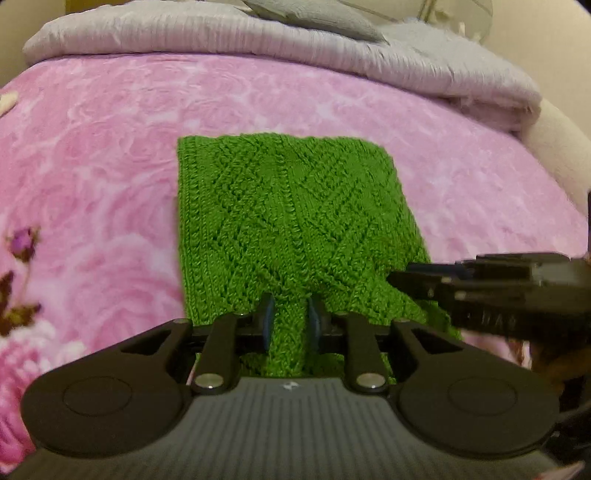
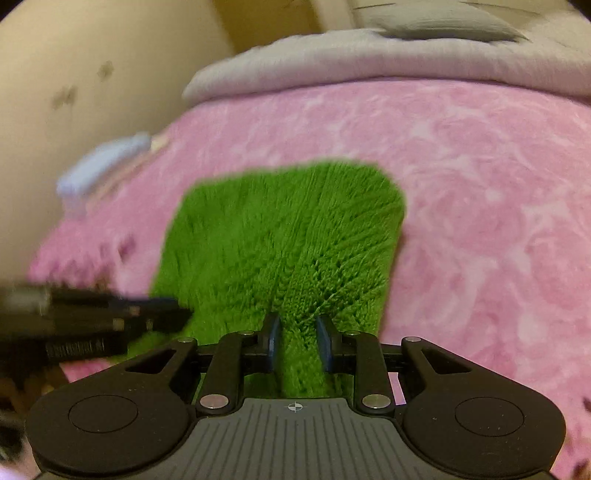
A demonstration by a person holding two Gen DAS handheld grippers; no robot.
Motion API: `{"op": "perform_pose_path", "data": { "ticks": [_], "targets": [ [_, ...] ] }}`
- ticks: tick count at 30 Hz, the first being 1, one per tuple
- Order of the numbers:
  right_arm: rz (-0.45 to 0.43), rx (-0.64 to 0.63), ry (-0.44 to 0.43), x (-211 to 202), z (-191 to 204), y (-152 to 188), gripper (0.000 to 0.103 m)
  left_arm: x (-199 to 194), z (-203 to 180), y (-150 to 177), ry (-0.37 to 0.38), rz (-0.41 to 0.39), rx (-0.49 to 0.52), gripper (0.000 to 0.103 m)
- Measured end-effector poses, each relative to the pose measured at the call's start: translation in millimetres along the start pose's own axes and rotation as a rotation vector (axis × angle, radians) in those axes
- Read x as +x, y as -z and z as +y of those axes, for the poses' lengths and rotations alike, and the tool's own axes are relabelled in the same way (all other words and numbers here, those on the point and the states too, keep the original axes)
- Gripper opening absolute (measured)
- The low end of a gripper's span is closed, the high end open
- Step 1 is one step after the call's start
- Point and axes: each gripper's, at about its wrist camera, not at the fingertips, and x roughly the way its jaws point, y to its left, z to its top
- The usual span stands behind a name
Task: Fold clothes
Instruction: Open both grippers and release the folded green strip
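Ahead of both hand-held grippers, spread on the pink floral blanket (image 1: 110, 155): green knitted garment (image 1: 288, 206). Near edge bunched between narrow pads of left hand-held gripper (image 1: 289, 325) and right hand-held gripper (image 2: 298, 341), both gripping it. Beyond, folded grey quilt (image 1: 229, 33).

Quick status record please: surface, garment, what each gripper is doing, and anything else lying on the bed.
surface: pink floral blanket on a bed
garment: green knit, lying flat at its far end, near edge lifted
left gripper: closed on a bunched strip of the knit's near edge
right gripper: closed on the knit's near edge, beside the left one
far end of bed: folded grey quilt with a grey pillow on top
right wrist view: blurred
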Motion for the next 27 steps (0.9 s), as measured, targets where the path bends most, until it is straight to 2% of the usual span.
{"op": "perform_pose_path", "data": {
  "ticks": [4, 8, 12, 15, 20, 24, 27],
  "targets": [
    [0.051, -0.003, -0.031, -12, -4, -22, 0.026, -16, 8, -21, 0.003, -0.040, -0.002, 0.010],
    [-0.050, 0.062, -0.055, -24, -20, -55, 0.026, -16, 18, -47, -0.020, -0.100, 0.032, 0.010],
    [-0.076, 0.099, -0.025, 3, -41, -76, 0.026, 7, 27, -68, -0.052, -0.116, 0.085, 0.010],
    [-0.067, 0.116, -0.028, 25, -55, -75, 0.026, 32, 38, -73, -0.045, -0.104, 0.086, 0.010],
    [-0.045, 0.060, -0.032, 51, -63, -70, 0.025, 64, 62, -76, 0.008, -0.079, 0.013, 0.008],
    [-0.038, 0.098, -0.046, 46, -69, -76, 0.026, 51, 60, -83, -0.003, -0.076, 0.020, 0.007],
    [-0.073, 0.133, -0.050, 17, -68, -72, 0.026, 24, 50, -76, -0.020, -0.090, 0.033, 0.007]
  ]
}}
